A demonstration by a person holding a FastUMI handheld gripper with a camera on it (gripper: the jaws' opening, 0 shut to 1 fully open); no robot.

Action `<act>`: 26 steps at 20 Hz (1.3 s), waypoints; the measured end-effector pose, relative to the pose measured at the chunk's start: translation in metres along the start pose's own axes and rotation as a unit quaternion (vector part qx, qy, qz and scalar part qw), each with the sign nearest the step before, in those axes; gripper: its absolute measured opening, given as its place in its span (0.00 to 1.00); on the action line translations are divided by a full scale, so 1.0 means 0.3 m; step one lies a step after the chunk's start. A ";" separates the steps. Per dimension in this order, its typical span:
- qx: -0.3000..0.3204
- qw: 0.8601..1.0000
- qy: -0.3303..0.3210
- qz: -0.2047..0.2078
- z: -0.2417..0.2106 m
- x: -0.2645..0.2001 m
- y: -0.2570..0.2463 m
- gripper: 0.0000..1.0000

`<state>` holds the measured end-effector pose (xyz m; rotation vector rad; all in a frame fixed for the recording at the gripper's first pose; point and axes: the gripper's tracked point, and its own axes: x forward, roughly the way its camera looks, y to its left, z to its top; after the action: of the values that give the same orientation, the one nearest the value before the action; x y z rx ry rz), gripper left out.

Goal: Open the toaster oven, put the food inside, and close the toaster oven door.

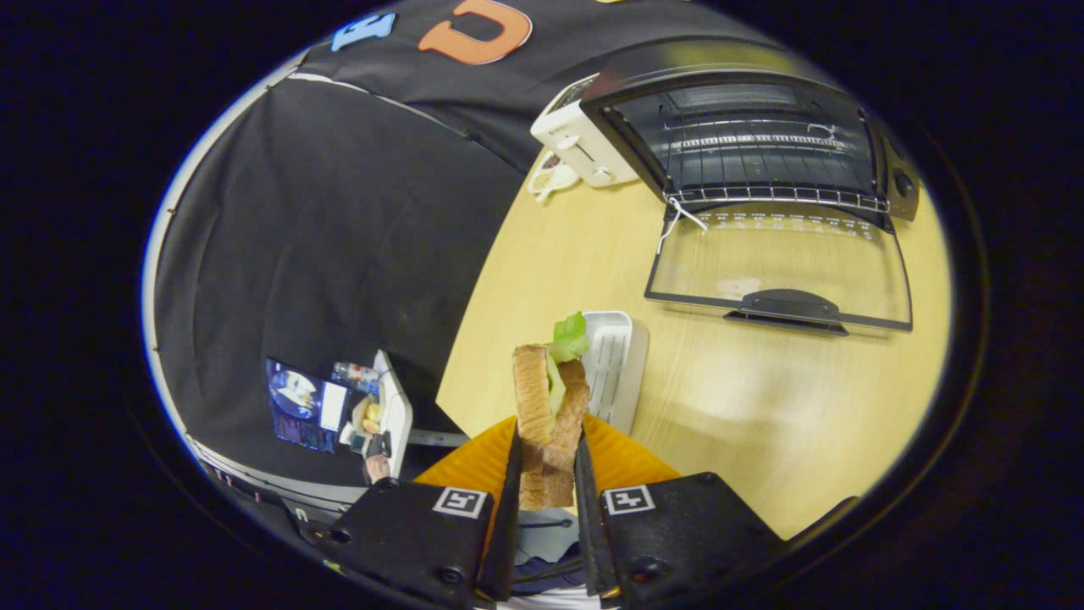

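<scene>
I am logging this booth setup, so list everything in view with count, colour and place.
sandwich: 1, brown toast with green lettuce, upright between the fingers
toaster oven: 1, black, at the table's far end beyond the fingers, door open
oven door: 1, clear glass with black frame and handle, lying flat on the table in front of the oven
oven rack: 1, silver wire, inside the oven at its front edge
toaster: 1, white, beside the oven
white tray: 1, white, slotted, on the table just beyond the sandwich
orange plate: 1, orange, under the fingers
table: 1, light wood
gripper: 1, both fingers pressed on the sandwich
</scene>
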<state>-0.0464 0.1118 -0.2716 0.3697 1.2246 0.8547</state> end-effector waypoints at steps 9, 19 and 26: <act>0.123 0.965 -0.177 0.149 0.178 -0.146 -0.092 0.34; 0.254 0.834 -0.456 0.177 0.490 -0.153 -0.428 0.33; 0.278 0.777 -0.557 0.095 0.709 -0.153 -0.563 0.34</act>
<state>0.2086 0.0087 -0.2835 1.2889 0.2625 0.2620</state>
